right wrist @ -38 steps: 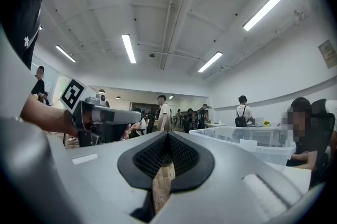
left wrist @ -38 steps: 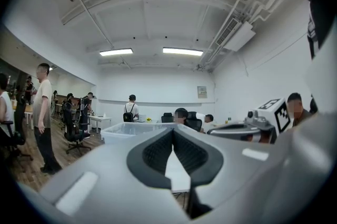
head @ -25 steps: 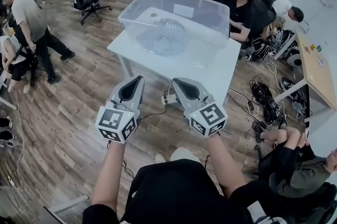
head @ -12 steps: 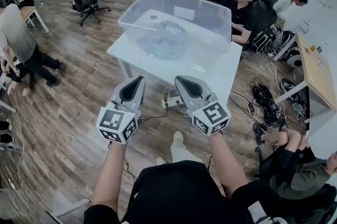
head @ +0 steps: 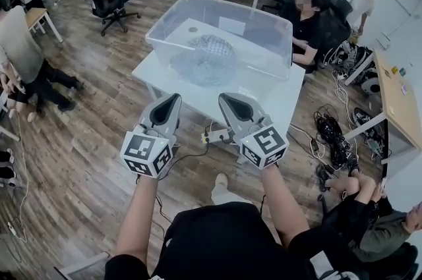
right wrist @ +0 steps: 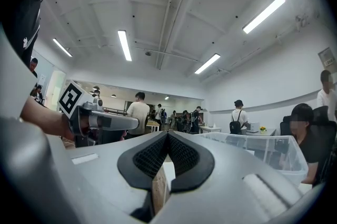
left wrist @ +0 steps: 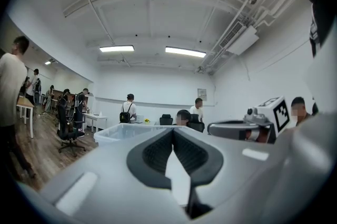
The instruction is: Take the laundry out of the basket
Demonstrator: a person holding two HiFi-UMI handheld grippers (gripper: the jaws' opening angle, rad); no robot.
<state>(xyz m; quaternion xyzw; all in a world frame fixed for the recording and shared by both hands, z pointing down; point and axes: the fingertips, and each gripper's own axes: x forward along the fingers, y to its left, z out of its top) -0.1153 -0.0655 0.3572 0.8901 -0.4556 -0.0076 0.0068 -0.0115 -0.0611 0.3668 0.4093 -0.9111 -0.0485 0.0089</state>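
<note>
A clear plastic basket (head: 264, 41) stands on a white table (head: 270, 97) ahead of me. A grey patterned heap of laundry (head: 206, 60) lies inside it. My left gripper (head: 174, 99) and right gripper (head: 223, 99) are held side by side in the air short of the table's near edge, both shut with nothing between the jaws. In the left gripper view the jaws (left wrist: 172, 131) meet, and the basket (left wrist: 122, 132) shows beyond them. The right gripper's own view has its jaws (right wrist: 167, 135) closed too, with the basket (right wrist: 258, 150) to the right.
A seated person (head: 310, 12) works at the table's far right corner. A power strip (head: 215, 136) and cables lie on the wooden floor under the table. Office chairs (head: 109, 2) and standing people are at the left; a wooden desk (head: 395, 97) is at the right.
Both grippers keep the same shut pose. The table and basket have drawn slightly nearer in the head view. The person at the left has moved toward the frame's edge.
</note>
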